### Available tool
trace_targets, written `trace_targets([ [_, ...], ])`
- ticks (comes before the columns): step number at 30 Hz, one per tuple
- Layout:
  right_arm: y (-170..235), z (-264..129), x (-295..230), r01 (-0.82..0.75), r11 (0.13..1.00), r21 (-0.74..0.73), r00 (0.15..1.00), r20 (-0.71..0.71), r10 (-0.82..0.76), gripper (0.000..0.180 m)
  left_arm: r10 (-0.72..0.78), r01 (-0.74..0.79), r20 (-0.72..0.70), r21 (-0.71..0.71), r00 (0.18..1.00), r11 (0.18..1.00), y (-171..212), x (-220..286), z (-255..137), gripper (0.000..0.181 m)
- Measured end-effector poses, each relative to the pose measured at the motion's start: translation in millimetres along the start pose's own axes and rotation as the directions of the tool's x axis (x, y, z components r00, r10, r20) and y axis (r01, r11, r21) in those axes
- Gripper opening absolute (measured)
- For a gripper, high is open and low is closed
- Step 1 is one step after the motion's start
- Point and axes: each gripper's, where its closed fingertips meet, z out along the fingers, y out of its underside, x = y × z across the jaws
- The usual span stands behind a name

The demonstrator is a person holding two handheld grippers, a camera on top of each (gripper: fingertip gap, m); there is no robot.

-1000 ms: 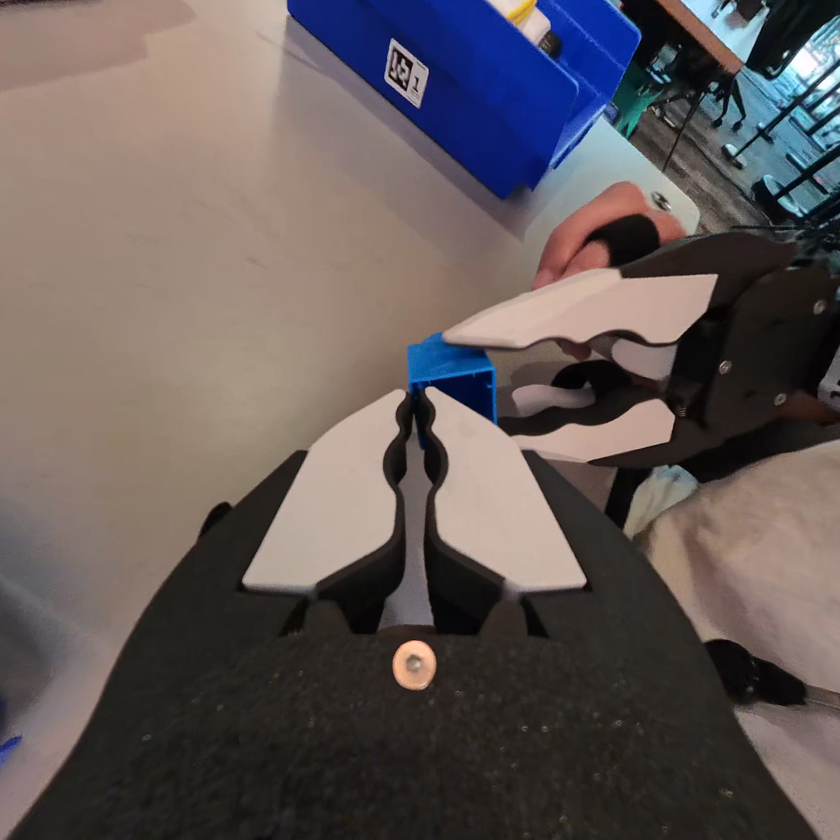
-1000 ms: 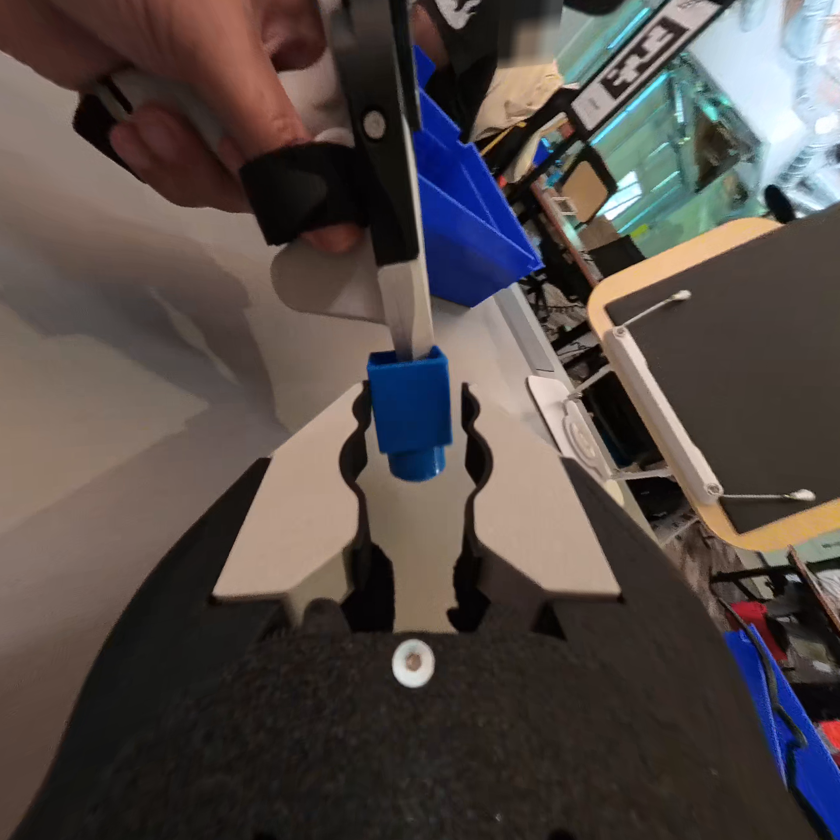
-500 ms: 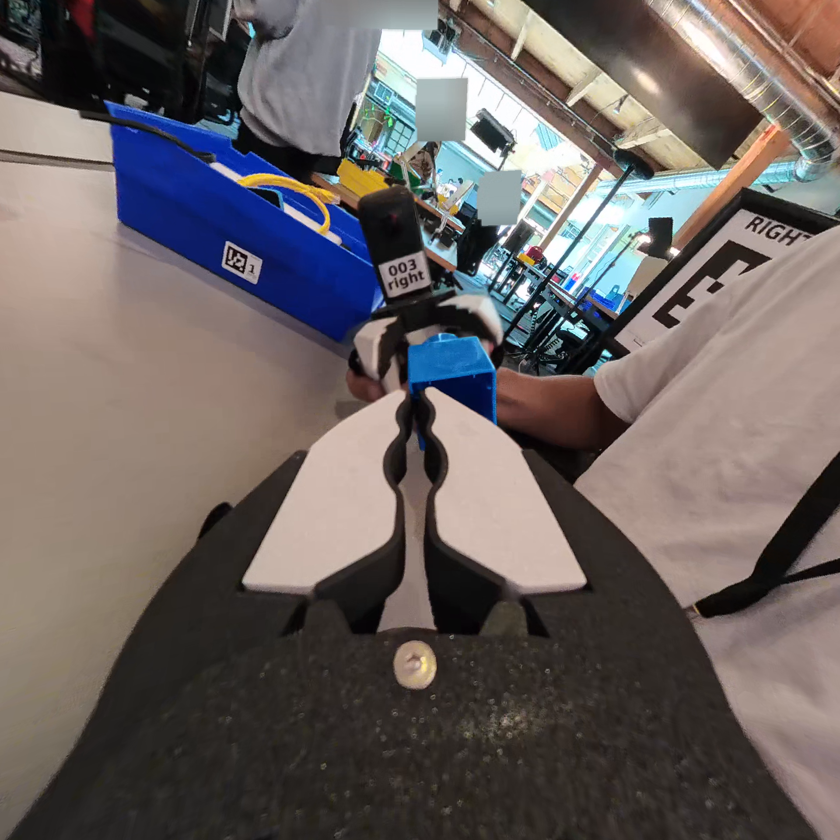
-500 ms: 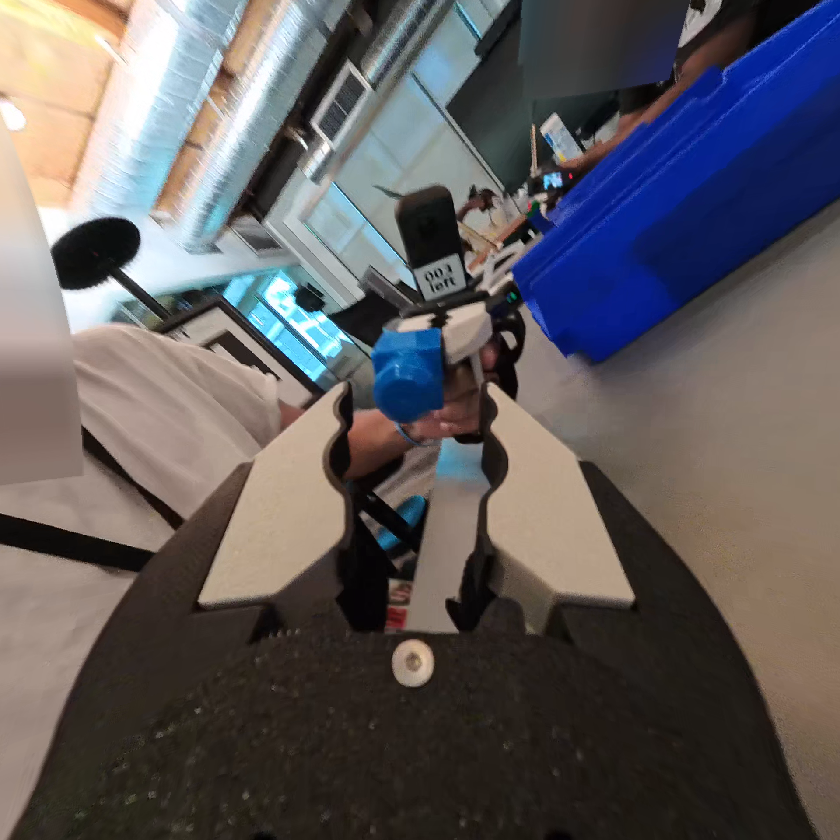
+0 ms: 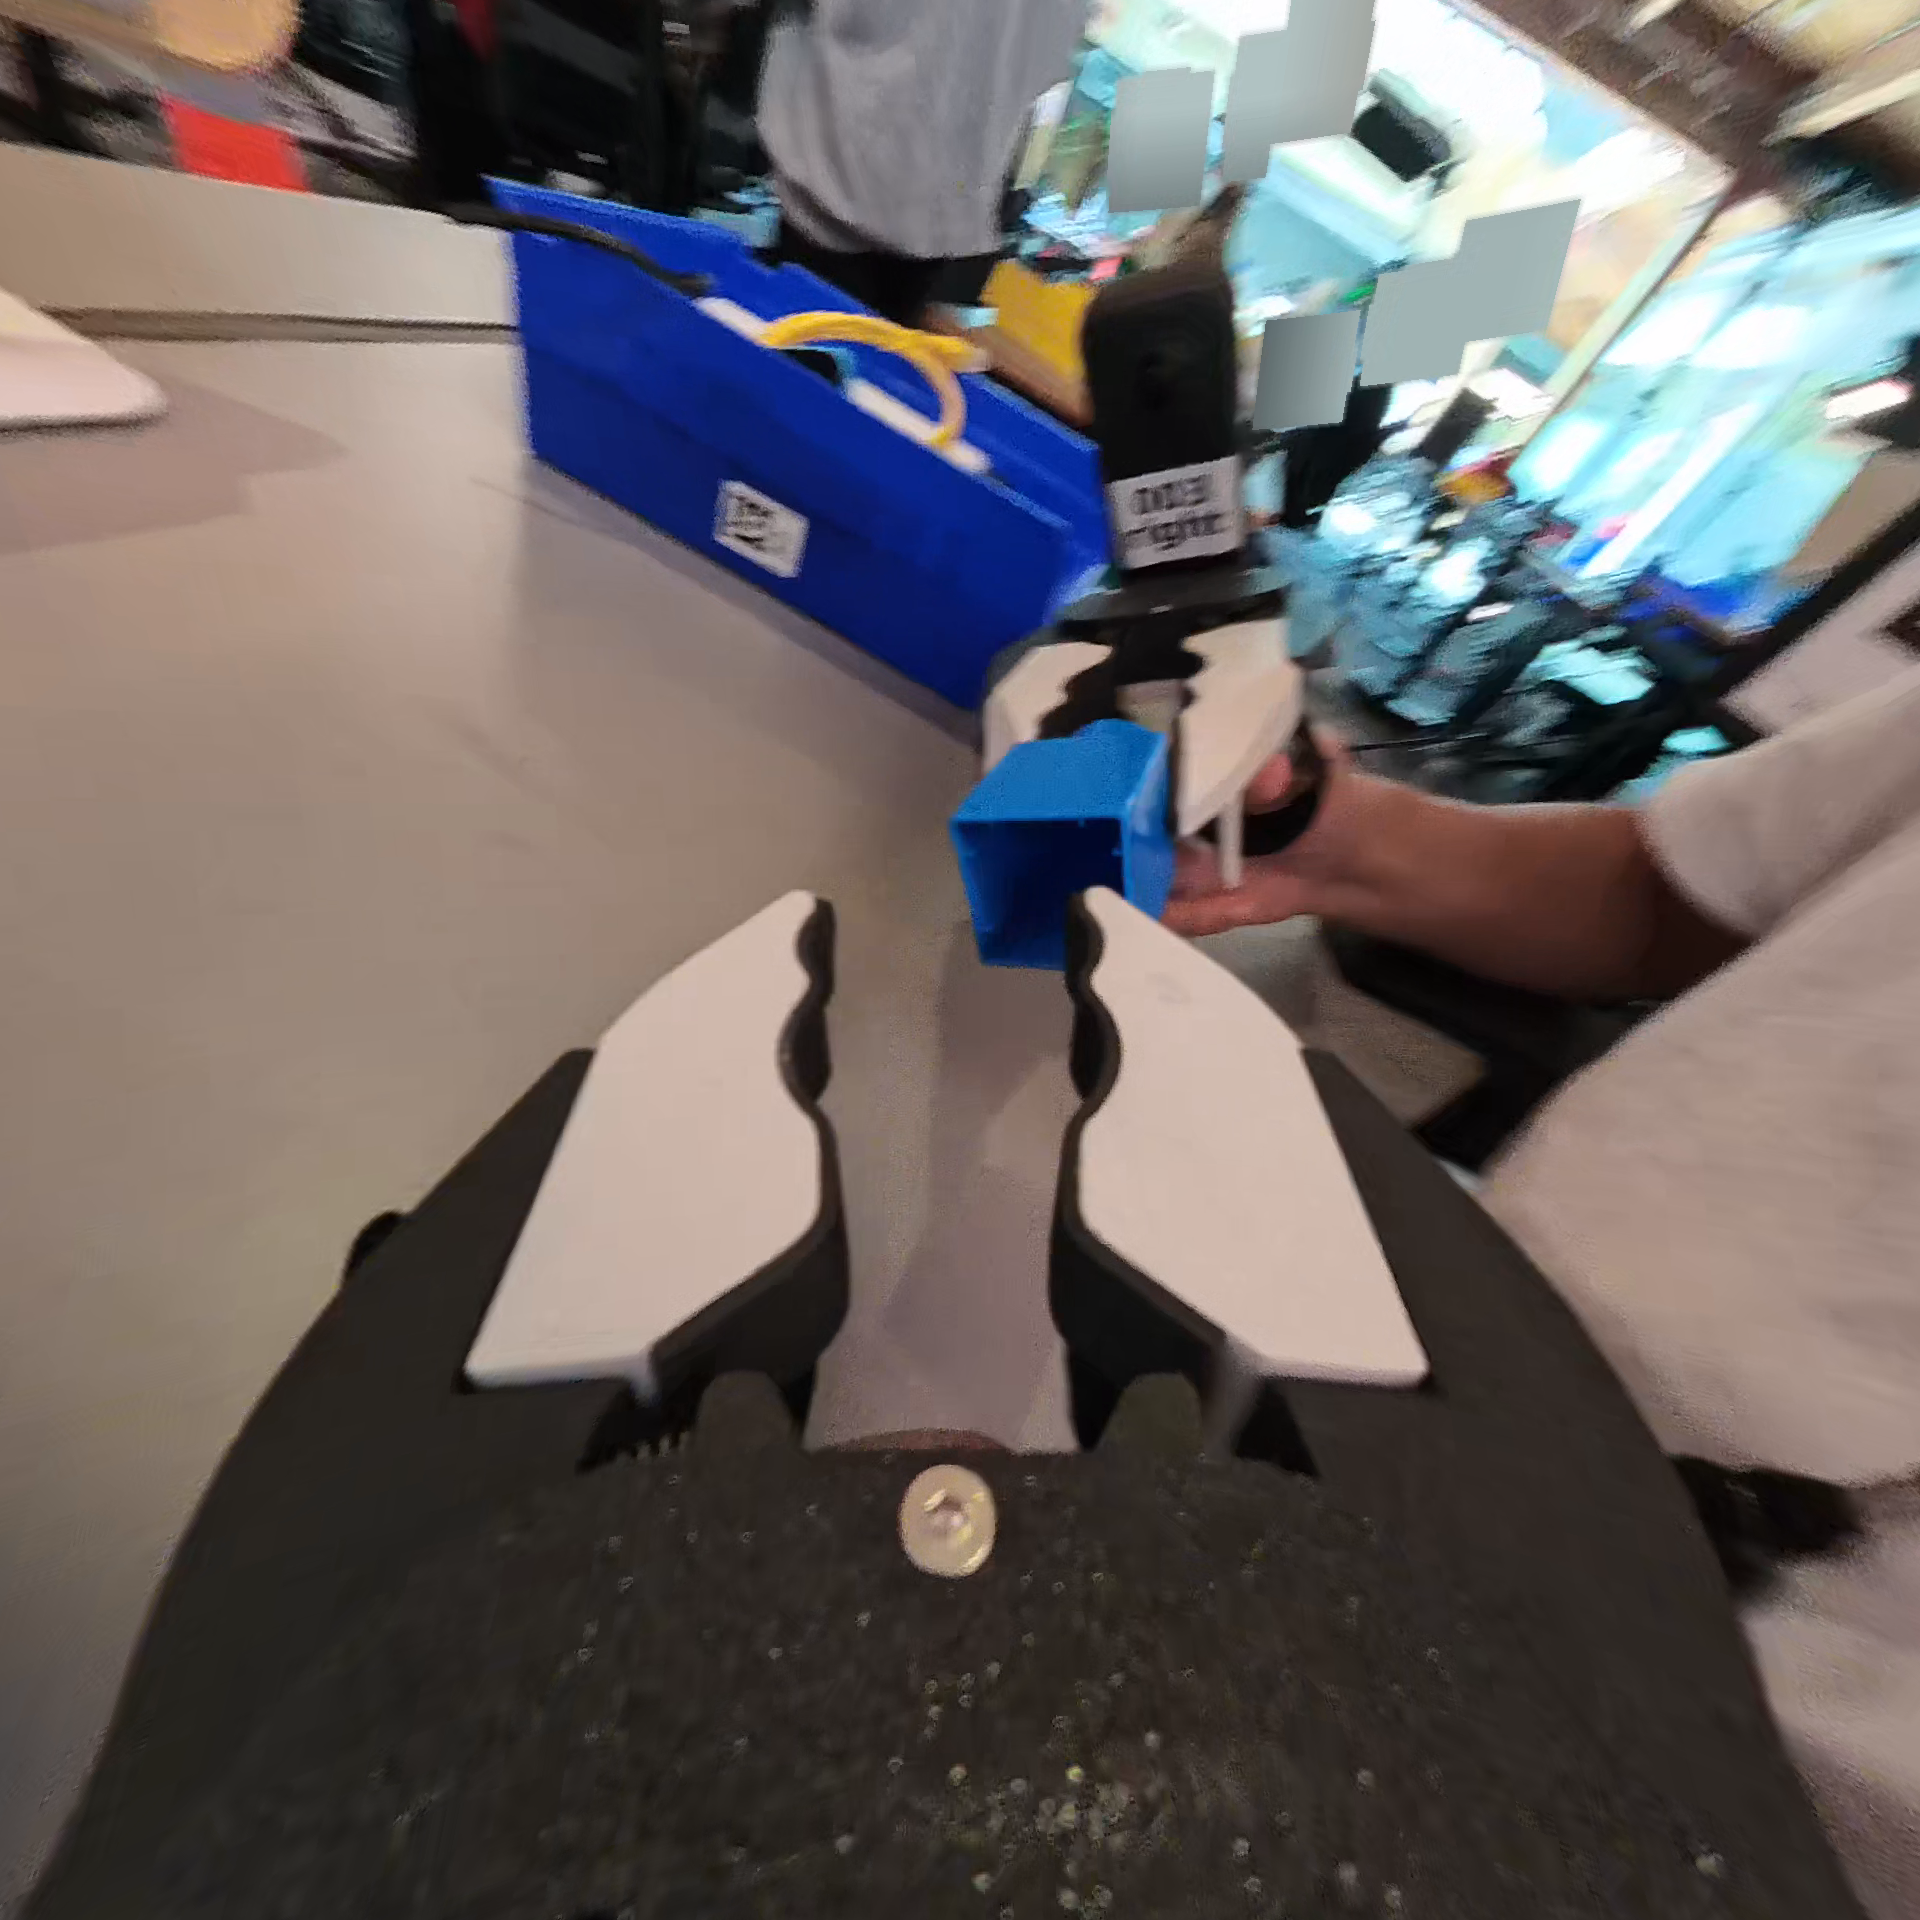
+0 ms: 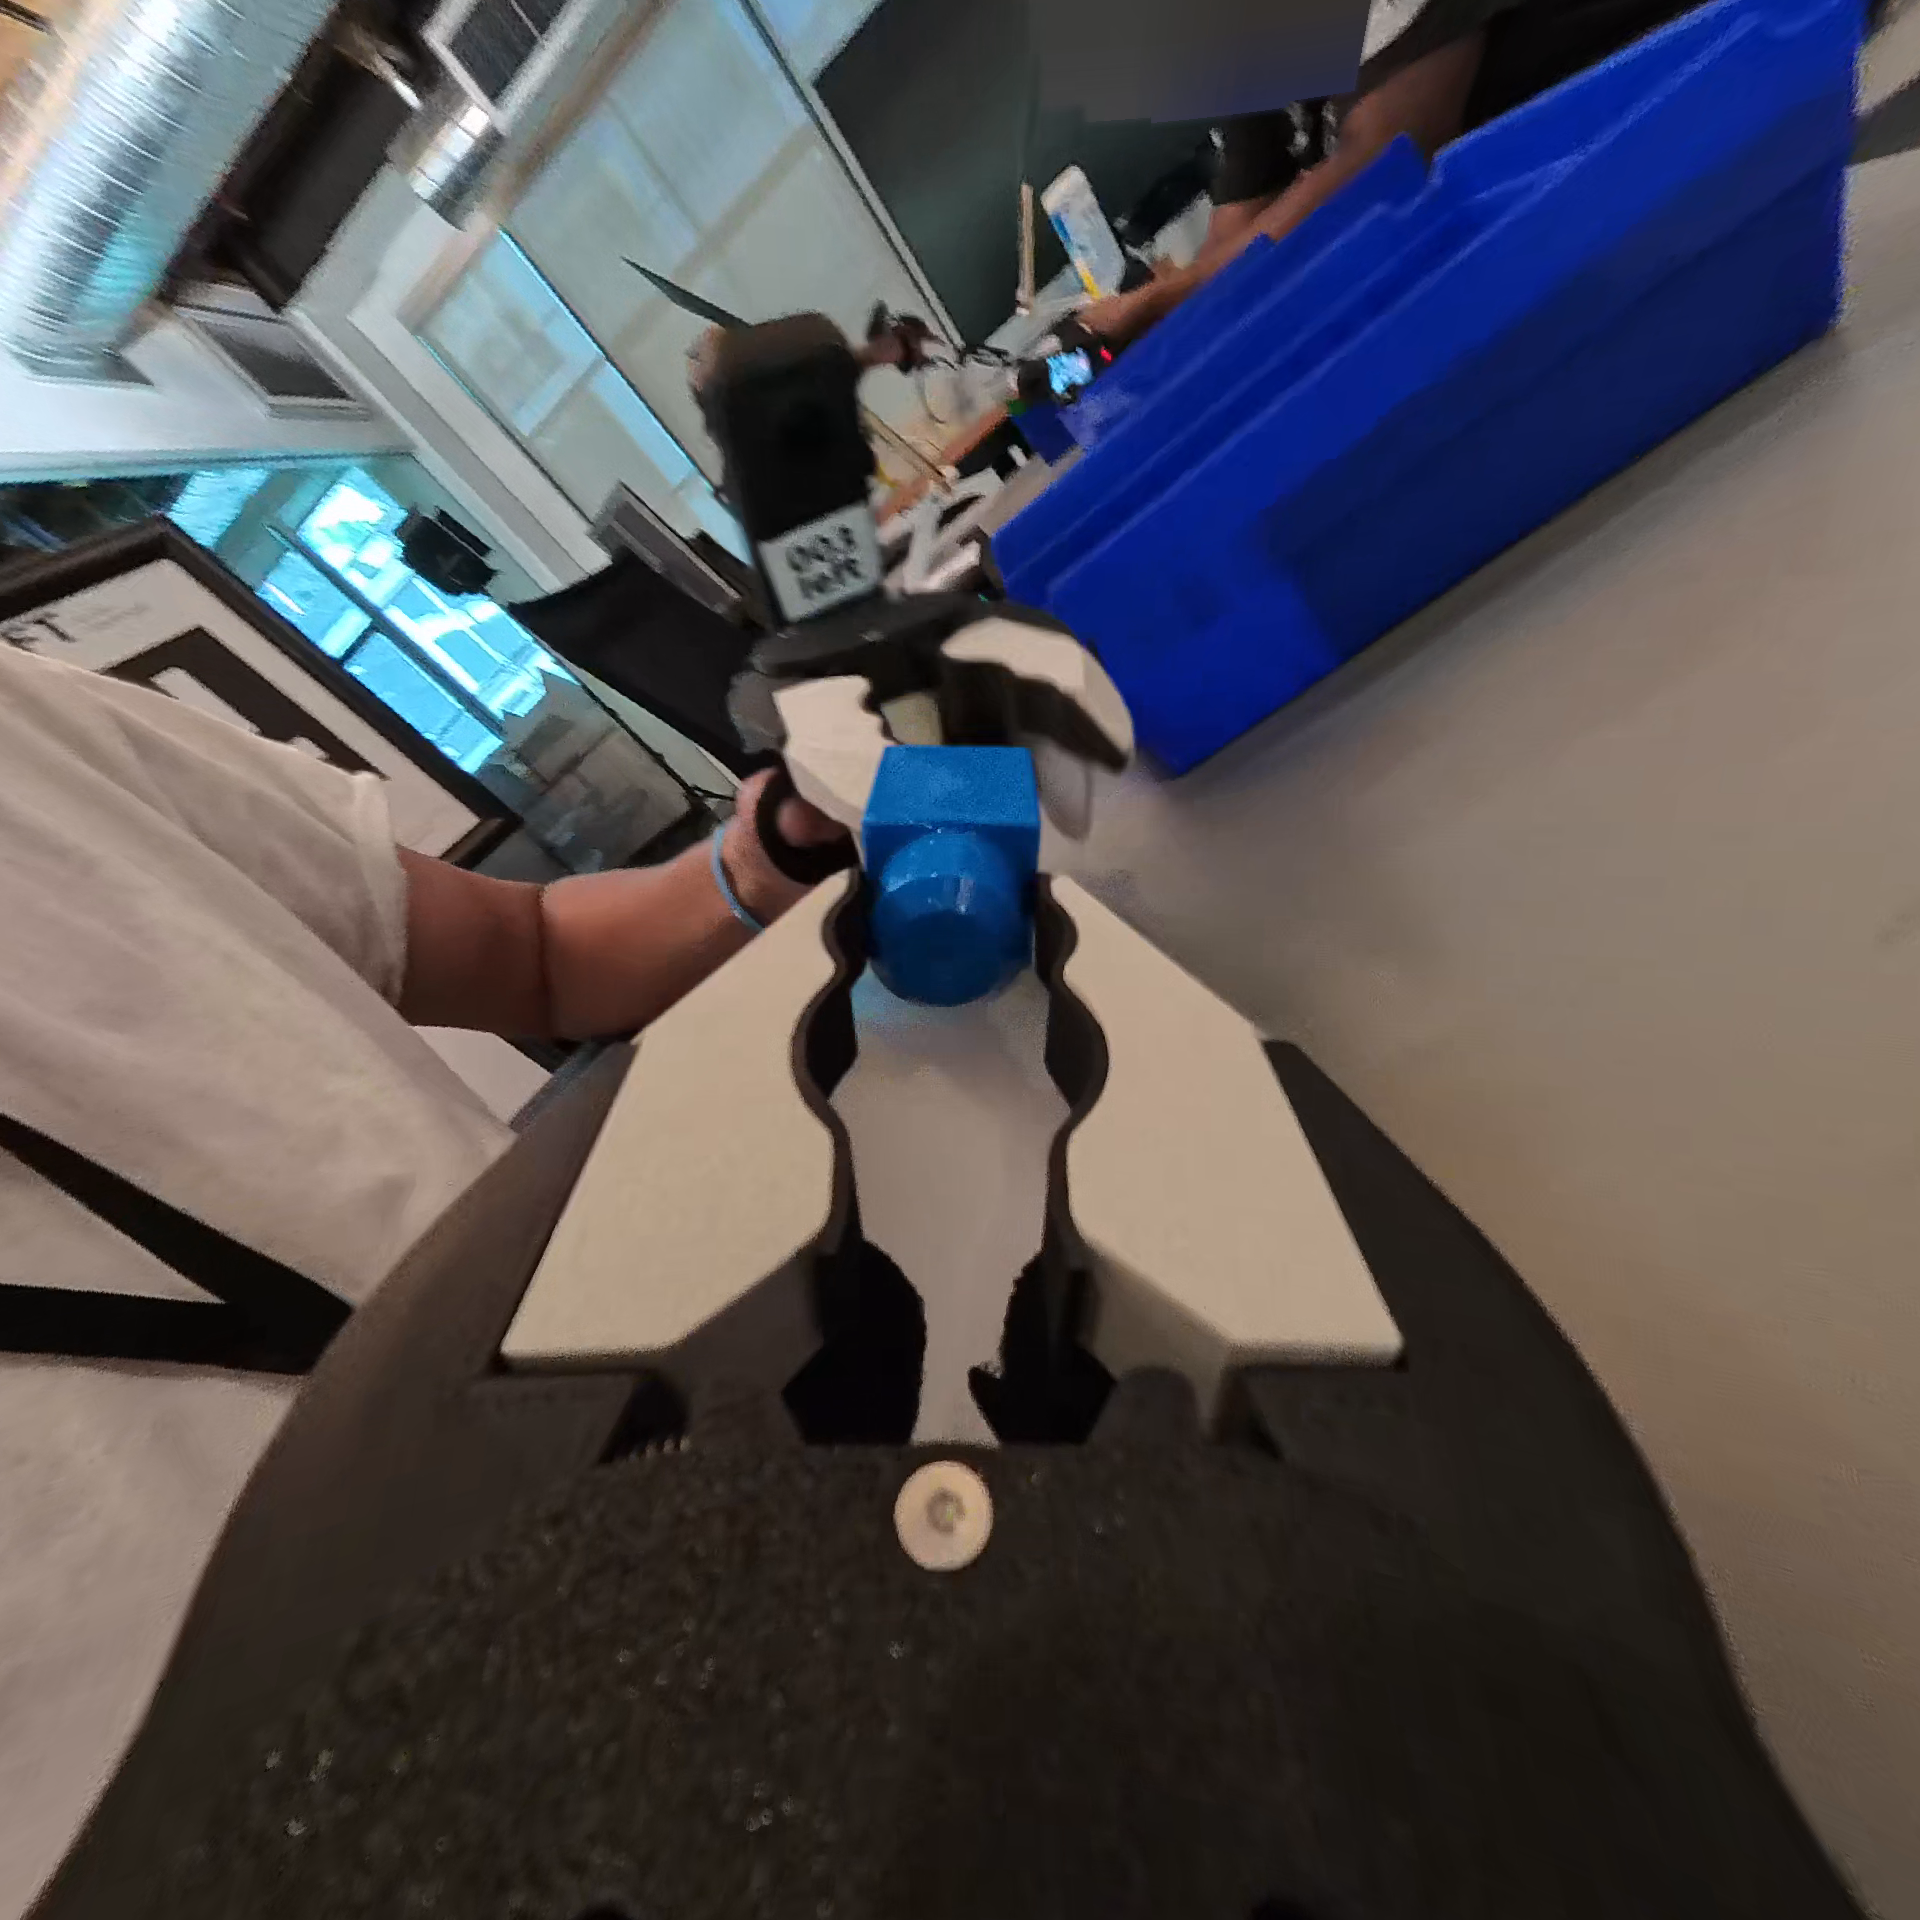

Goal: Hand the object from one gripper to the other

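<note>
Blue plastic object (image 6: 951, 888) (hollow square body with a rounded stub end) sits between the tips of the right gripper (image 6: 945, 914), which is clenched on the stub; it is held in the air above the pale grey table (image 5: 312, 831); the left gripper (image 5: 948, 920) is released, one fingertip (image 5: 1101, 925) just beside the square end. Risk: the grip on the rounded stub is shallow, so the part may slip or twist; a bump from the left gripper could dislodge it.

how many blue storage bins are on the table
1 for certain: a blue bin with a yellow cable in it stands on the grey table behind the right gripper. The right wrist view hints at stepped walls, perhaps a second bin.
</note>
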Motion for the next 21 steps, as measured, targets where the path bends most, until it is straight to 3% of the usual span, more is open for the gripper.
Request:
trace_targets([
  [2,8,0,5,-0.044,0.998,-0.051,0.999,-0.002,0.044,0.032,0.157,-0.153,0.061,-0.055,0.986,0.987,5,-5,-3,0.051],
  [5,18,2,7,-0.268,0.957,-0.110,0.958,0.075,0.277,0.031,0.415,-0.402,0.031,-0.193,0.909,0.895,21,4,-5,0.057],
  [7,22,3,9,-0.417,0.899,-0.133,0.893,0.126,0.433,0.031,0.516,-0.507,-0.009,-0.207,0.856,0.837,25,16,-2,0.074],
  [12,30,14,-7,-0.556,0.803,-0.213,0.770,0.232,0.594,0.031,0.676,-0.657,0.004,-0.229,0.737,0.718,30,27,8,0.064],
  [13,30,16,-11,-0.565,0.794,-0.224,0.754,0.252,0.607,0.031,0.708,-0.685,0.014,-0.238,0.706,0.689,30,27,8,0.058],
  [14,29,17,-14,-0.575,0.785,-0.228,0.739,0.265,0.619,0.031,0.739,-0.714,0.021,-0.237,0.674,0.659,29,27,8,0.040],
  [15,27,17,-15,-0.583,0.780,-0.226,0.728,0.280,0.626,0.031,0.750,-0.728,0.019,-0.225,0.661,0.648,28,29,7,0.039],
  [19,23,14,-13,-0.559,0.806,-0.196,0.748,0.301,0.591,0.033,0.669,-0.646,0.027,-0.233,0.742,0.727,23,28,6,0.037],
  [21,10,7,-14,-0.532,0.835,-0.139,0.764,0.346,0.544,0.046,0.639,-0.626,0.061,-0.153,0.767,0.765,9,28,2,0.037],
])
